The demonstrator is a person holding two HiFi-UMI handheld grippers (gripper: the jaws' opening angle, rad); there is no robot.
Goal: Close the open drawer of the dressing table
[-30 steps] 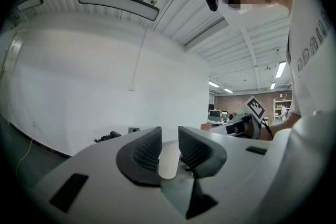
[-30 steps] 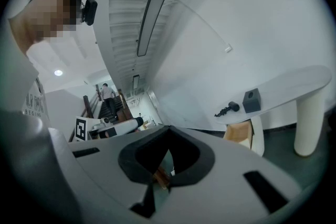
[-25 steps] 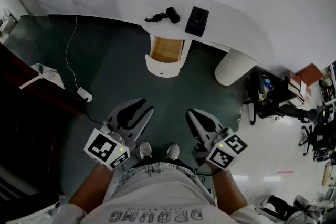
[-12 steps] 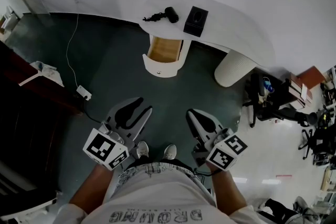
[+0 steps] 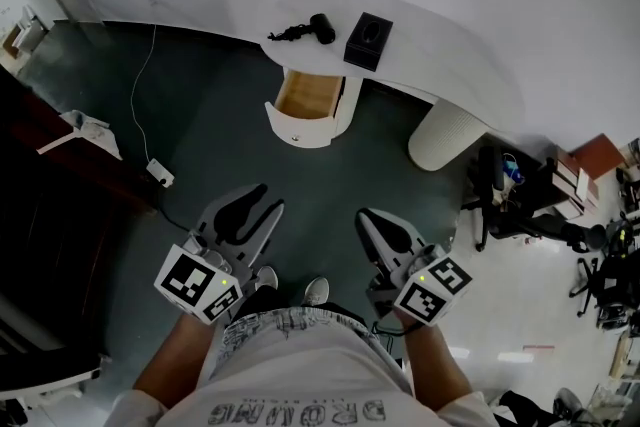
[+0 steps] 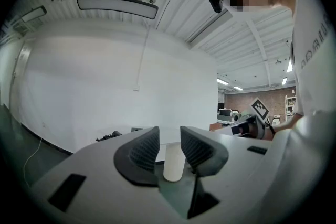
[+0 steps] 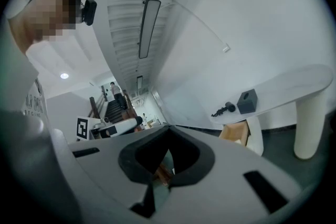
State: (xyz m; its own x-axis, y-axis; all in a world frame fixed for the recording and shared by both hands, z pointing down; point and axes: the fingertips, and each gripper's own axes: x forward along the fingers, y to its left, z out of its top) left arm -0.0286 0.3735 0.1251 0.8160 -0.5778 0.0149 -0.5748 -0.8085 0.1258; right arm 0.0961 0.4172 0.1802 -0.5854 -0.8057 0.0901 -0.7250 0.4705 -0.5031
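- While we stand well back from the desk [image 5: 450,40], our left tongs [image 5: 268,199] point level toward it. Their jaws have just been opening and now stand wide apart, with nothing between them.
- Ahead of us the open drawer [image 5: 308,95] sits under the left end of the desk top, below the hair dryer [image 5: 318,27]. Its wooden inside shows, and its rounded white front [image 5: 298,129] faces us. Its long axis runs from the desk out toward us, so we judge that the closing push goes straight away from us.
- The drawer lies between the lines of the two tongs, somewhat nearer the left one, and well apart from both.
- Our right tongs [image 5: 366,217] have their tips together and hold nothing.
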